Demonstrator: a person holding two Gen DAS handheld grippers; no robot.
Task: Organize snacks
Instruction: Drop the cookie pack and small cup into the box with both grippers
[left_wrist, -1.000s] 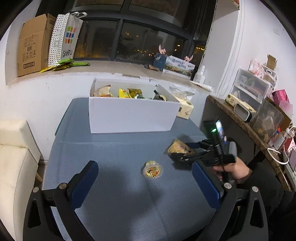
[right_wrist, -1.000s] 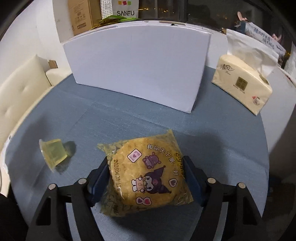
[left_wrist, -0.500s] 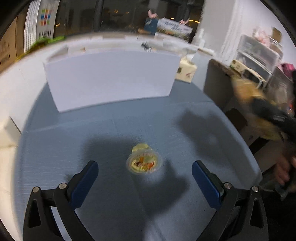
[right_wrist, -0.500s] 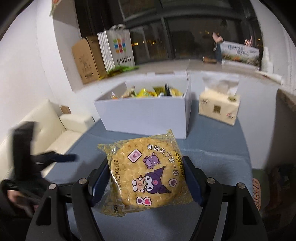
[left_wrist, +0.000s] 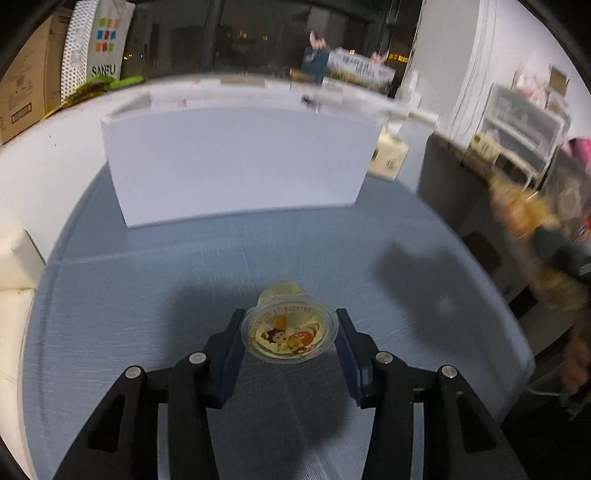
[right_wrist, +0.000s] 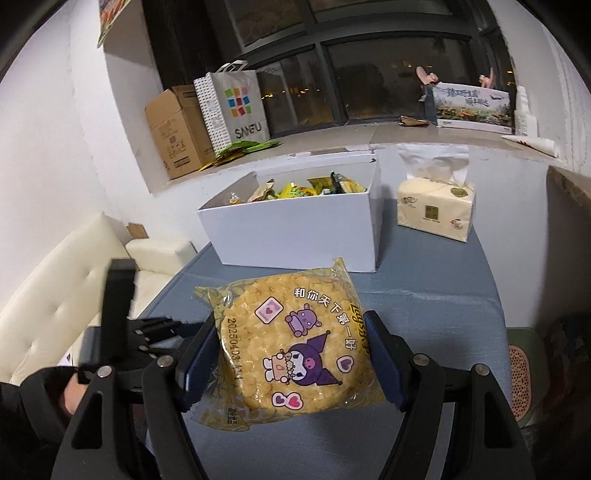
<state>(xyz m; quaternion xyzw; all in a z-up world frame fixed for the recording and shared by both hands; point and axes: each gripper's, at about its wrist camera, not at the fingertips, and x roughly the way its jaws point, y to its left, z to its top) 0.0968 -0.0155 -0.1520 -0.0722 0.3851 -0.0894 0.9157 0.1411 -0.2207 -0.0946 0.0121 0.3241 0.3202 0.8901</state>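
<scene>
Left gripper (left_wrist: 290, 332) clamps jelly cup (left_wrist: 290, 334) on tabletop (left_wrist: 147, 295) | right gripper (right_wrist: 291, 354) grips cracker pack (right_wrist: 291, 347), lifted, likely bound for far box (right_wrist: 295, 236)

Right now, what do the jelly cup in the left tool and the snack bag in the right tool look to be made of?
Jelly cup: seemingly thin clear plastic, with a glossy printed film lid; yellowish contents show through the wall.
Snack bag: clear glossy plastic film, probably thin, since it crinkles at the edges and the bumpy yellow cake shows through the print.
</scene>
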